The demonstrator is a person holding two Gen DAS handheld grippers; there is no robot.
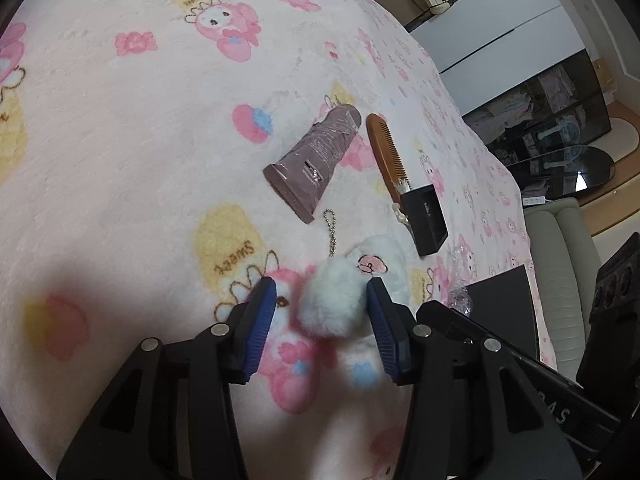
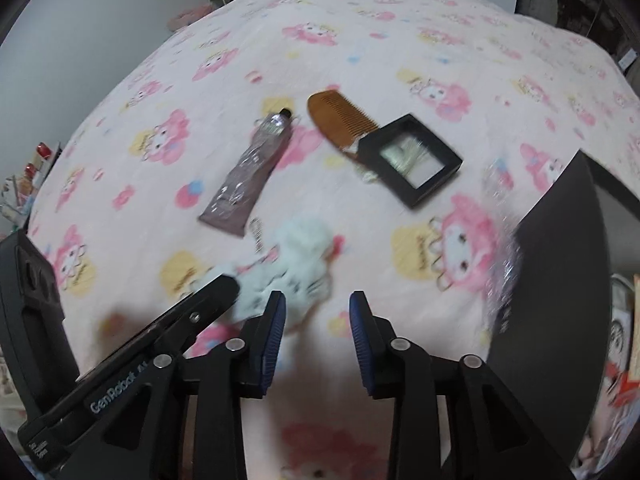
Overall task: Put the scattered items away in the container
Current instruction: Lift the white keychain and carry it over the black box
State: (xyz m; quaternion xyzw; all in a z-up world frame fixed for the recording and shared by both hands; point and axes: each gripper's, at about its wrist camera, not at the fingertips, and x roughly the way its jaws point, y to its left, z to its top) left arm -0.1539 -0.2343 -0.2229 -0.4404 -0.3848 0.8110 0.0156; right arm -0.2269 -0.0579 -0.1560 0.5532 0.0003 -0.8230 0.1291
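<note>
A white fluffy pom-pom keychain (image 1: 332,304) lies on the pink blanket, its ball chain (image 1: 330,232) trailing away from me. My left gripper (image 1: 321,284) straddles the pom-pom, open; the right pad brushes the fur and the left pad stands clear. In the blurred right wrist view my right gripper (image 2: 317,300) is open and empty, just right of the white plush (image 2: 296,256). Farther off lie a mauve tube (image 1: 316,160) (image 2: 252,176), a wooden comb (image 1: 386,152) (image 2: 340,120) and a small black square box (image 1: 424,220) (image 2: 412,160). The black container (image 1: 504,304) (image 2: 560,260) sits at the right.
Crinkled clear plastic (image 1: 460,292) (image 2: 500,240) lies beside the container. The blanket (image 1: 140,140) ends at the right, where a pale cushioned seat (image 1: 560,272) and a dark glass table (image 1: 560,168) stand. Small bottles (image 2: 36,160) sit beyond the left edge.
</note>
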